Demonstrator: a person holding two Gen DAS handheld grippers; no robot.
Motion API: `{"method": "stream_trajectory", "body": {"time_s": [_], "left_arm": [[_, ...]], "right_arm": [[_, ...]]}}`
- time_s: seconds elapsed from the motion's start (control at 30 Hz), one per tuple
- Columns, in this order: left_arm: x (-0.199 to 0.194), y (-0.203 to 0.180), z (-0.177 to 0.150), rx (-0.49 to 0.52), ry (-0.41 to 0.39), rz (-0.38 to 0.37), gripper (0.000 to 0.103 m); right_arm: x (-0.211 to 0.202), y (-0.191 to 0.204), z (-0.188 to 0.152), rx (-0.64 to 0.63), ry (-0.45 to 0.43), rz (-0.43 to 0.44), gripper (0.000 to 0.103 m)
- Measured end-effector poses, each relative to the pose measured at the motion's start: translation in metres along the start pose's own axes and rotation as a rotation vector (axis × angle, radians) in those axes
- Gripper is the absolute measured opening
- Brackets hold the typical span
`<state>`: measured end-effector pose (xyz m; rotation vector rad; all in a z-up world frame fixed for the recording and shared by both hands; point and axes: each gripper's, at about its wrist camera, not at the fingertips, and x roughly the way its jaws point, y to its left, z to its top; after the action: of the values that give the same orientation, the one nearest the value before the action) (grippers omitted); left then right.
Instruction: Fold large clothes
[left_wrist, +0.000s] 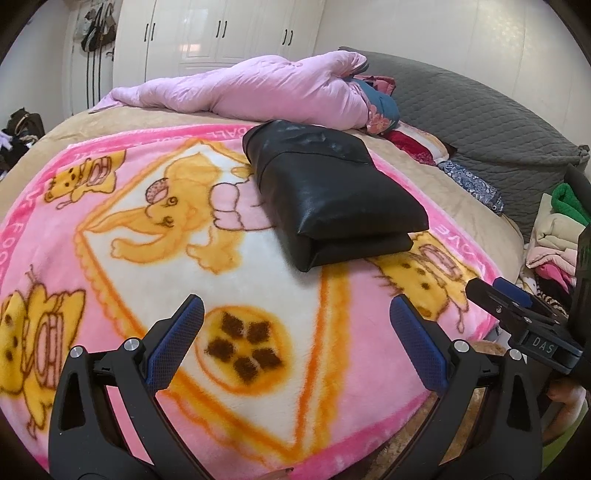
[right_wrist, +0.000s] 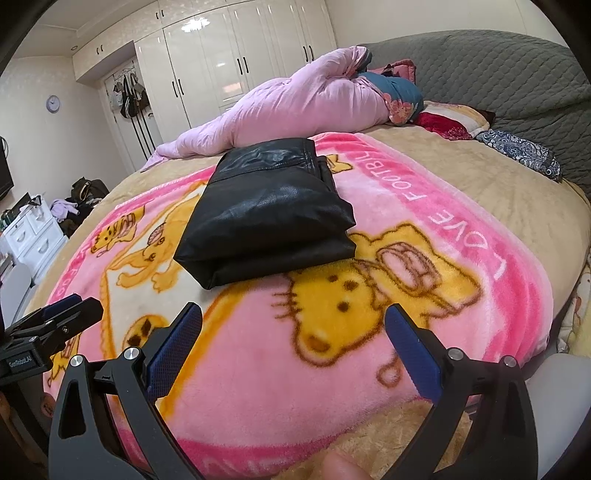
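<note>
Leather, black and glossy, is seen folded into a thick rectangular garment (left_wrist: 332, 192) lying on the pink cartoon blanket (left_wrist: 258, 369) that covers the bed. In the left wrist view the garment lies at about 12 o'clock from the left gripper (left_wrist: 295, 321), well apart from it; the fingers are held wide apart with nothing between them. The right gripper (left_wrist: 517, 306) is glimpsed at 3 o'clock, and a pile of clothes (left_wrist: 554, 240) is shown only here, at the right edge. In the right wrist view the garment (right_wrist: 266, 210) lies at 11 o'clock from the right gripper (right_wrist: 293, 321), whose fingers are likewise spread and empty. Only this view shows a white drawer unit (right_wrist: 33, 236) at 9 o'clock and a wall clock (right_wrist: 53, 103).
</note>
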<state>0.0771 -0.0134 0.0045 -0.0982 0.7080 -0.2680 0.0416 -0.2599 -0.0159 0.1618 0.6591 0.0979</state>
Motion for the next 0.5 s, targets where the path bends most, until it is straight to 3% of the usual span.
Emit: {"method": "stream_trajectory", "body": {"time_s": [0.5], "left_arm": [[0.0008, -0.0022, -0.0003, 0.007, 0.001, 0.002, 0.095]], "right_arm": [[-0.0003, 0.0006, -0.0018, -0.001, 0.002, -0.001, 0.099]]}}
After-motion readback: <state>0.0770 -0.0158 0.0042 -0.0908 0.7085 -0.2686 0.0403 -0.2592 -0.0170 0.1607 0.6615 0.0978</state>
